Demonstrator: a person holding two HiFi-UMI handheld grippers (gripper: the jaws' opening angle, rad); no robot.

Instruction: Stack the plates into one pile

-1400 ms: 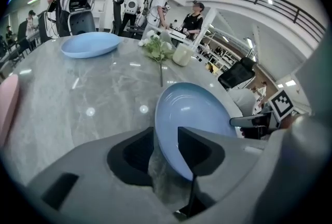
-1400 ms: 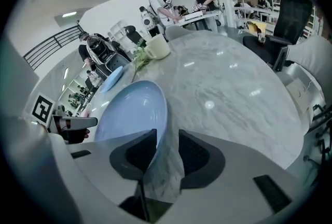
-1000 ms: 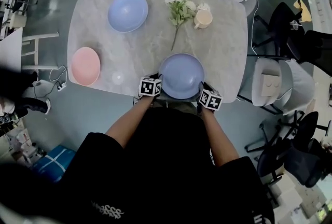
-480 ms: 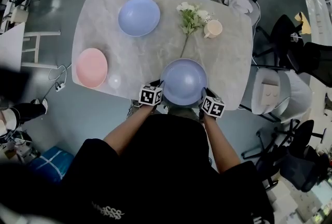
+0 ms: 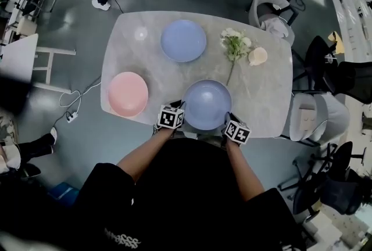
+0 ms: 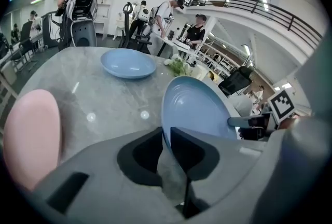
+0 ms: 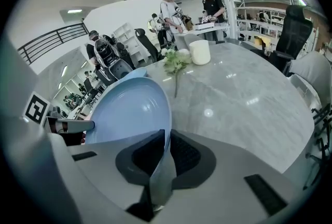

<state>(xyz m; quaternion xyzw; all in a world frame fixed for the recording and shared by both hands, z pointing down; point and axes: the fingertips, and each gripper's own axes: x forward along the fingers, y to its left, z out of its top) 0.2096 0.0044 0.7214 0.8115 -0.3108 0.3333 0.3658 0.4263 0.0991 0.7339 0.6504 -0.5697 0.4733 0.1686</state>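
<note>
A light blue plate [image 5: 206,104] hangs tilted over the table's near edge, held between both grippers. My left gripper [image 5: 181,111] is shut on its left rim [image 6: 165,135]. My right gripper [image 5: 226,120] is shut on the right rim [image 7: 167,140]; its jaws have just been closing, with that rim between them. Each gripper shows in the other's view, across the plate [image 6: 199,109] [image 7: 129,111]. A second blue plate [image 5: 183,40] [image 6: 128,63] lies at the far middle of the table. A pink plate [image 5: 128,93] [image 6: 31,140] lies at the near left.
White flowers [image 5: 234,43] [image 7: 175,62] and a cream cup [image 5: 257,56] [image 7: 200,52] lie at the far right of the grey marble table [image 5: 267,99]. Chairs stand round the table, with several people beyond its far side.
Both grippers have carried the blue plate leftward along the near edge, from right of the flower stem to left of it, and a little up. The camera has shifted too.
</note>
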